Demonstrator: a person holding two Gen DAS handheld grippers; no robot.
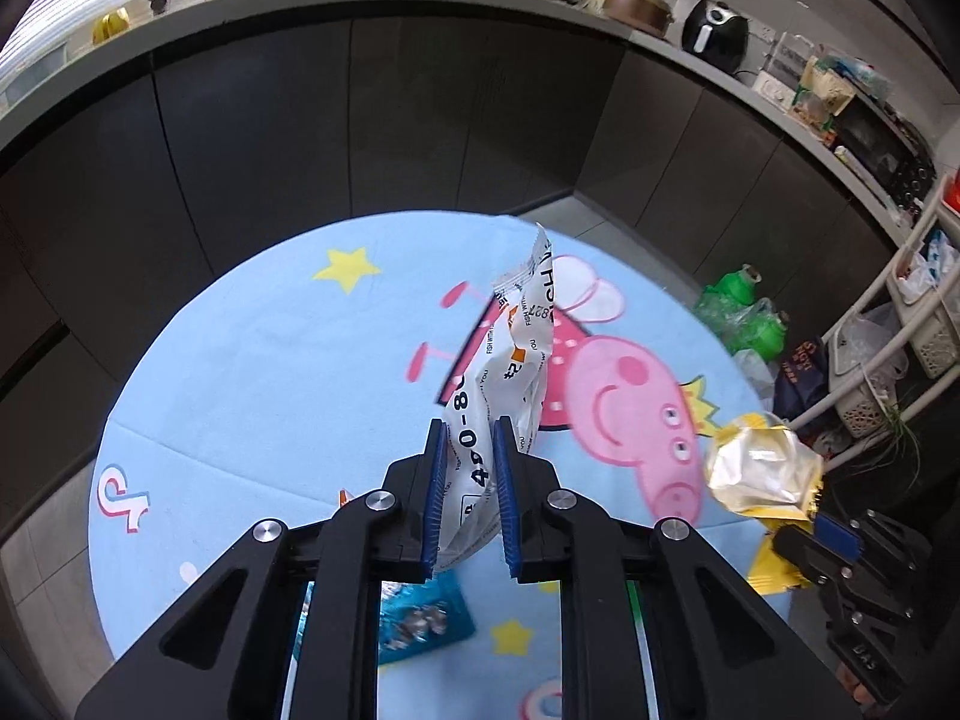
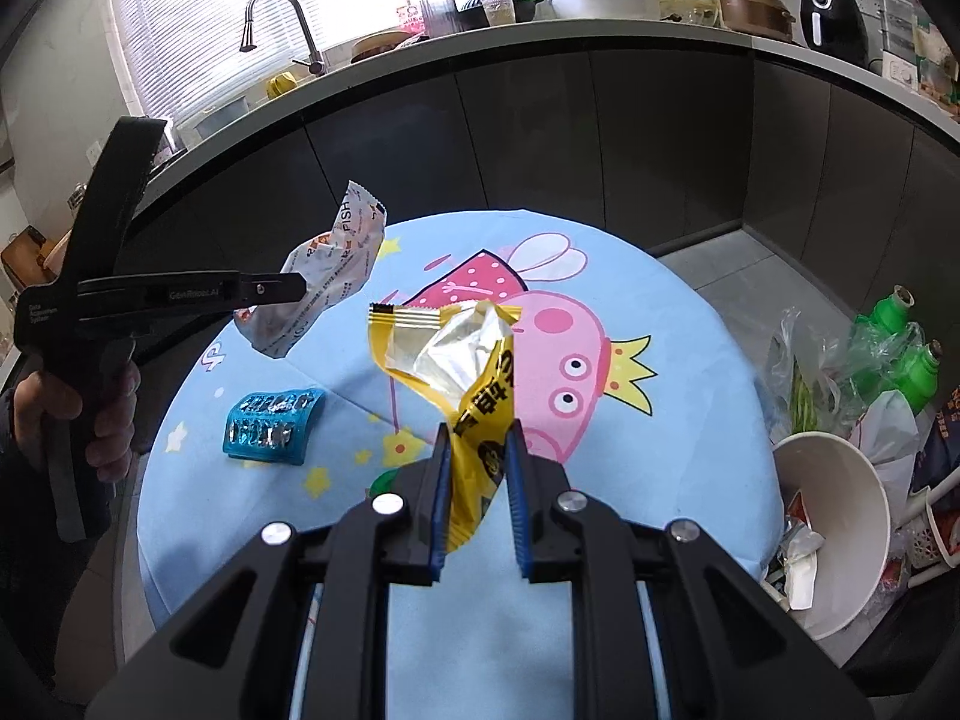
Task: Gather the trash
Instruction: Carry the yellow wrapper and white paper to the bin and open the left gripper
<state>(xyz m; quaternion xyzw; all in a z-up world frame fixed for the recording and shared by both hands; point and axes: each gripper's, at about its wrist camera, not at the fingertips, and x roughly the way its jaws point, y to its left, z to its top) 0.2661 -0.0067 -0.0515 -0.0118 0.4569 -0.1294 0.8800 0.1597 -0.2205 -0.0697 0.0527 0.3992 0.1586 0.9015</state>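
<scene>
Both claws loaded, wrappers lifted off the surface [image 2: 690,300].
Left claw [image 1: 470,468] pinching white wrapper [image 1: 510,354]; right claw [image 2: 478,468] pinching yellow wrapper [image 2: 462,360]. Risk: thin foil slipping out before reaching bin [image 2: 840,516], right of right claw.

so it's a round table [image 2: 690,324] with a light blue cartoon pig cloth over it, yellow stars all around. Only thing actually lying on it is a teal blister pack [image 2: 273,427], crinkly foil side up, near the left edge
</scene>
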